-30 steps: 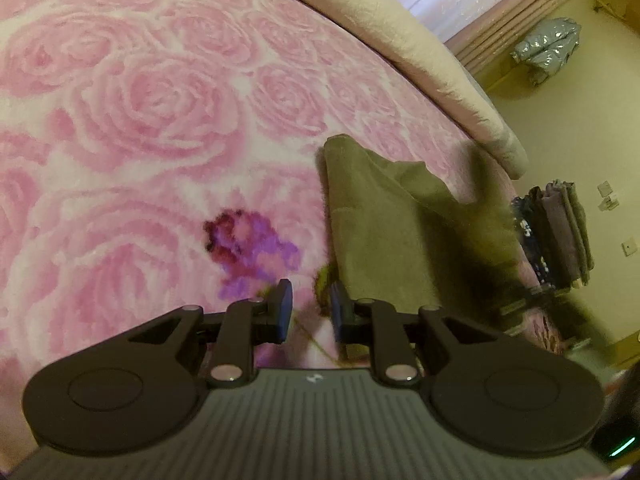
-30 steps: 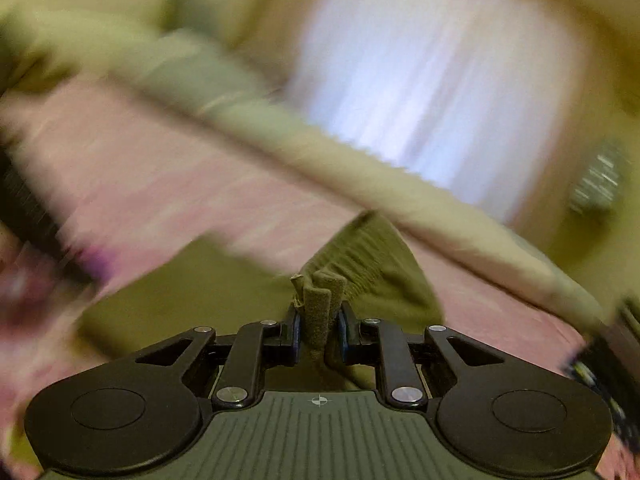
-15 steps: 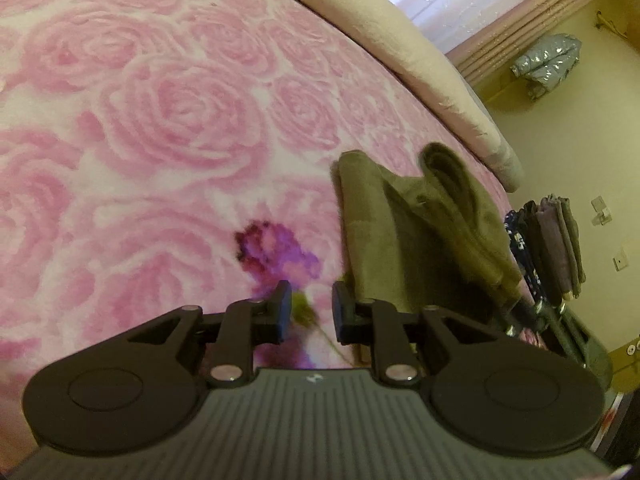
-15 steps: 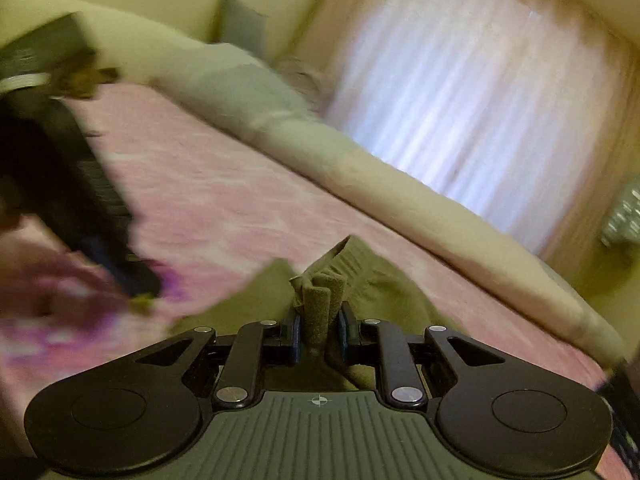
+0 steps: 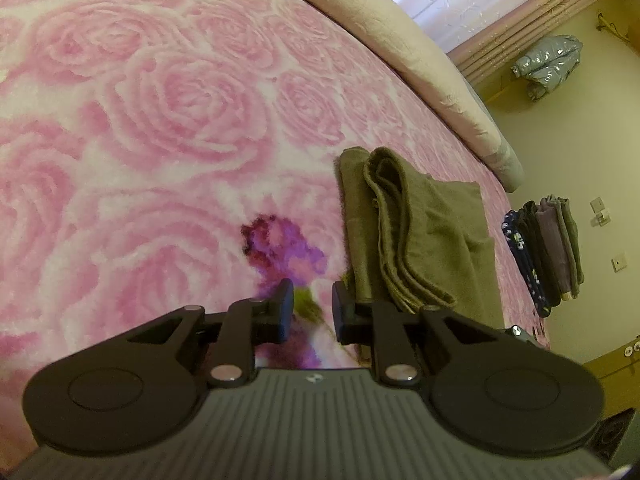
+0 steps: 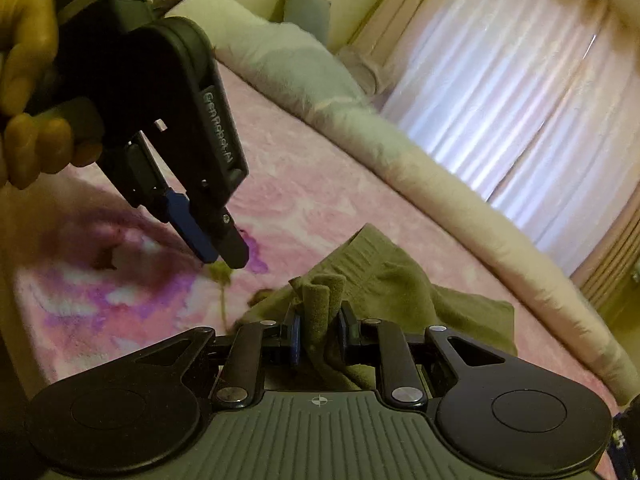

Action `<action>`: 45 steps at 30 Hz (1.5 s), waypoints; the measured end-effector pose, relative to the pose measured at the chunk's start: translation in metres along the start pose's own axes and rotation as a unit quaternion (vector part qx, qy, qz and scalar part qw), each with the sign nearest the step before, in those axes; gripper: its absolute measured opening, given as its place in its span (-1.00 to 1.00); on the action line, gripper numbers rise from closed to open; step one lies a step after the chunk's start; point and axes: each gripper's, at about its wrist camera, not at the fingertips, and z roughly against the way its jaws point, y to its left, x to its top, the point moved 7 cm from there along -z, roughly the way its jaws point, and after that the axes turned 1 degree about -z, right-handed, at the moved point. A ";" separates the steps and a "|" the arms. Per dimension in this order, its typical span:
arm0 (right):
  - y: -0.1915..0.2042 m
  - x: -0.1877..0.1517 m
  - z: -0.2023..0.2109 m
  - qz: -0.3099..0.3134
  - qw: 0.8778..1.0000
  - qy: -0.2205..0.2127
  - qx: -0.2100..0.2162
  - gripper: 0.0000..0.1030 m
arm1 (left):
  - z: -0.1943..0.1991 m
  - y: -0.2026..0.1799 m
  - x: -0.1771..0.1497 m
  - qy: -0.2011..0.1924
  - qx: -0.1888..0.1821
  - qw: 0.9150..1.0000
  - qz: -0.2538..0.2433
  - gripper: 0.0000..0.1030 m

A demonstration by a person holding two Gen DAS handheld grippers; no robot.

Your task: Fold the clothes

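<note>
An olive green garment (image 5: pixel 416 236) lies on the pink rose blanket (image 5: pixel 168 112), with one layer doubled over onto itself. My right gripper (image 6: pixel 320 316) is shut on a bunched edge of this garment (image 6: pixel 404 280), and the cloth stands up between its pads. My left gripper (image 5: pixel 312 304) hovers low over the blanket just left of the garment's near corner. Its jaws stand a little apart with only blanket showing between them. In the right wrist view the left gripper (image 6: pixel 224 254) hangs at upper left, held by a hand (image 6: pixel 28 92).
A stack of folded clothes (image 5: pixel 544 248) stands at the bed's right edge. A beige padded rim (image 5: pixel 400 44) runs along the far side, with curtains (image 6: pixel 500 92) behind it. A silver jacket (image 5: pixel 548 64) hangs on the wall. Open blanket lies to the left.
The right gripper has carried the garment's edge over toward the left gripper, so a doubled layer now lies on the garment. The left gripper has stayed nearly in place.
</note>
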 end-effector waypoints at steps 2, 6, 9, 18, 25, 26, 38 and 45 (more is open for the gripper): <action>-0.002 0.000 -0.001 -0.011 1.000 -0.001 0.001 -0.66 | 0.000 0.000 0.000 0.001 0.001 1.000 0.000 -0.69; -0.003 0.002 0.003 -0.008 1.000 -0.007 -0.001 -0.66 | 0.001 0.000 0.000 -0.001 0.004 1.000 -0.003 -0.69; 0.004 -0.002 0.000 0.018 1.000 0.003 0.003 -0.55 | 0.001 -0.001 -0.001 -0.001 0.006 1.000 -0.002 -0.69; 0.002 0.007 0.025 -0.027 0.998 -0.013 0.049 0.37 | 0.017 -0.008 -0.003 -0.005 0.016 1.000 -0.002 -0.69; -0.099 -0.028 0.056 -0.312 0.950 0.003 -0.008 -0.34 | 0.035 -0.047 0.010 -0.030 -0.027 0.999 -0.036 -0.69; -0.118 -0.038 0.056 -0.358 0.933 0.014 -0.021 -0.47 | 0.032 -0.057 0.012 -0.030 -0.038 0.998 -0.048 -0.69; -0.162 -0.099 0.039 -0.494 0.867 0.057 -0.024 -0.47 | -0.024 -0.086 -0.018 -0.008 0.044 0.979 -0.201 -0.94; -0.185 -0.094 0.038 -0.503 0.862 0.065 0.003 -0.47 | -0.008 -0.083 0.014 -0.036 0.058 0.986 -0.154 -0.77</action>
